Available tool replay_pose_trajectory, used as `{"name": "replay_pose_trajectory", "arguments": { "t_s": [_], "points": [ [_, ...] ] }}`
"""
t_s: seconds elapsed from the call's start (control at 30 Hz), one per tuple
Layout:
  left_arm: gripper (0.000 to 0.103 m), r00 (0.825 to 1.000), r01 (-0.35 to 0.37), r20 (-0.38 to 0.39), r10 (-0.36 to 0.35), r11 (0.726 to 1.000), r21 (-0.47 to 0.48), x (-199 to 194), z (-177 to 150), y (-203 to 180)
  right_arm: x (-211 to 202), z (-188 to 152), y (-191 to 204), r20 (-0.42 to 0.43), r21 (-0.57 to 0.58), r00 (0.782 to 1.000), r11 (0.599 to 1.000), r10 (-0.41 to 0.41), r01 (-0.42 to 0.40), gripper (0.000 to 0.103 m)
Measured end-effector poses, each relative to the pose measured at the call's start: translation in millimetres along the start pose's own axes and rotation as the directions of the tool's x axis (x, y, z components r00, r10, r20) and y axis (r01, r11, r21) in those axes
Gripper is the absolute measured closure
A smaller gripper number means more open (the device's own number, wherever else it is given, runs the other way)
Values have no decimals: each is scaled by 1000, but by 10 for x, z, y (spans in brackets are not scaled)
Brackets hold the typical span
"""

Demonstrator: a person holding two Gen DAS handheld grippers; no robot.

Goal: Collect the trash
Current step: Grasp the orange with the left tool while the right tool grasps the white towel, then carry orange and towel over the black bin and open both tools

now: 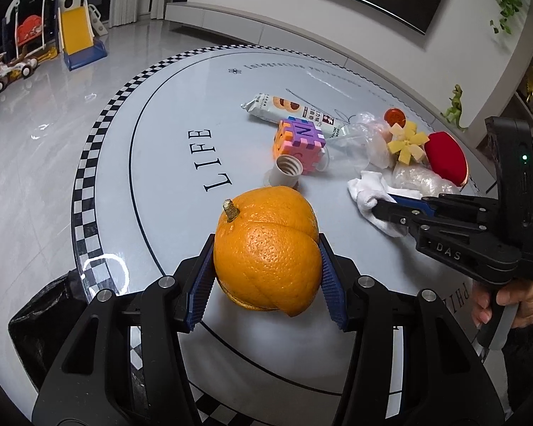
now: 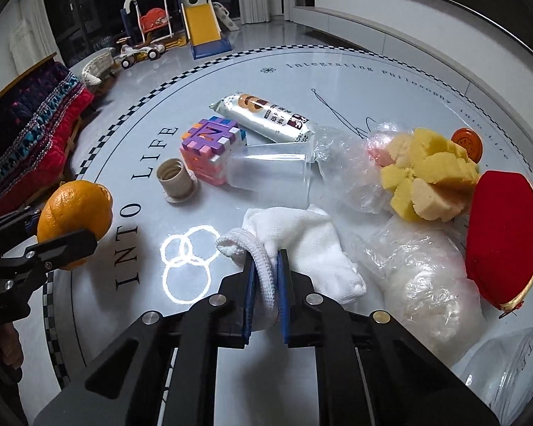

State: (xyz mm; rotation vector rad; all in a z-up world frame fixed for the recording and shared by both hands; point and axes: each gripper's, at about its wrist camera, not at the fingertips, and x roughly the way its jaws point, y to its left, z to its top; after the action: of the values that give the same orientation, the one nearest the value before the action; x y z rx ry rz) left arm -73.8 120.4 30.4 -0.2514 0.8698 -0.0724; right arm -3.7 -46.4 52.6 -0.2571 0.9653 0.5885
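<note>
Here, two hand-held tools over a round white counter (image 1: pixel 160 163) with a checkered rim.

Left tool (image 1: pixel 266 277): blue ribbed pads clamped on either side of an orange peel (image 1: pixel 266 248), domed like a whole fruit, stem stub on top, held clear above the counter. Below and to the left of this tool, past the counter edge, a black trash bag (image 1: pixel 35 330).

Right tool (image 2: pixel 266 277): narrow gap, pads pinched together on the ribbed cuff of a white sock (image 2: pixel 302 245); rest of the sock lying crumpled on the counter just ahead and right of the tips.

Ahead of the right tool, a clear plastic cup (image 2: pixel 270 174) on its side, touching a foam puzzle cube (image 2: pixel 209 145) to its left. Left of the cube, a beige lamp socket (image 2: pixel 174 177), open end up. Beyond the cube, a biscuit packet (image 2: pixel 263 117).

Ahead and to the right, a yellow sponge flower (image 2: pixel 430 174) atop crumpled clear plastic (image 2: pixel 419 273). Behind the sponge, a small orange disc (image 2: pixel 467 143). Far right, a red pouch (image 2: pixel 504 234). Near right corner, the rim of a clear bowl (image 2: pixel 515 365).

Seen from the left tool, a person's hand (image 1: pixel 508 301) on the right tool's grip.
</note>
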Motion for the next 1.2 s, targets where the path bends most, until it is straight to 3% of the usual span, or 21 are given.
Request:
{"name": "replay_pose_trajectory", "arguments": {
  "t_s": [0.3, 0.63, 0.9, 1.1, 1.13, 1.17, 1.2],
  "points": [
    [50, 998, -38, 44, 39, 999, -17, -434, -226, 53, -395, -75, 494, 59, -49, 995, 996, 82, -79, 90],
    [50, 985, -153, 59, 160, 983, -99, -1020, -793, 473, -592, -257, 1407, 47, -157, 971, 962, 235, -226, 90],
    [50, 959, -261, 53, 278, 942, -213, -1448, -1301, 892, -607, -419, 2202, -27, -273, 938, 900, 346, -340, 90],
    [49, 939, -332, -14, 344, 892, -305, -1481, -1618, 1247, -396, -505, 2638, -118, -290, 909, 861, 400, -417, 90],
    [47, 938, -338, -32, 346, 885, -320, -1452, -1667, 1316, -320, -511, 2693, -144, -284, 902, 856, 407, -432, 87],
    [35, 936, -346, -51, 350, 878, -331, -1429, -1708, 1371, -245, -515, 2760, -174, -275, 900, 858, 399, -434, 71],
    [5, 926, -370, -62, 372, 862, -347, -1410, -1739, 1421, -181, -507, 2792, -189, -266, 907, 870, 376, -416, 58]
  ]
}}
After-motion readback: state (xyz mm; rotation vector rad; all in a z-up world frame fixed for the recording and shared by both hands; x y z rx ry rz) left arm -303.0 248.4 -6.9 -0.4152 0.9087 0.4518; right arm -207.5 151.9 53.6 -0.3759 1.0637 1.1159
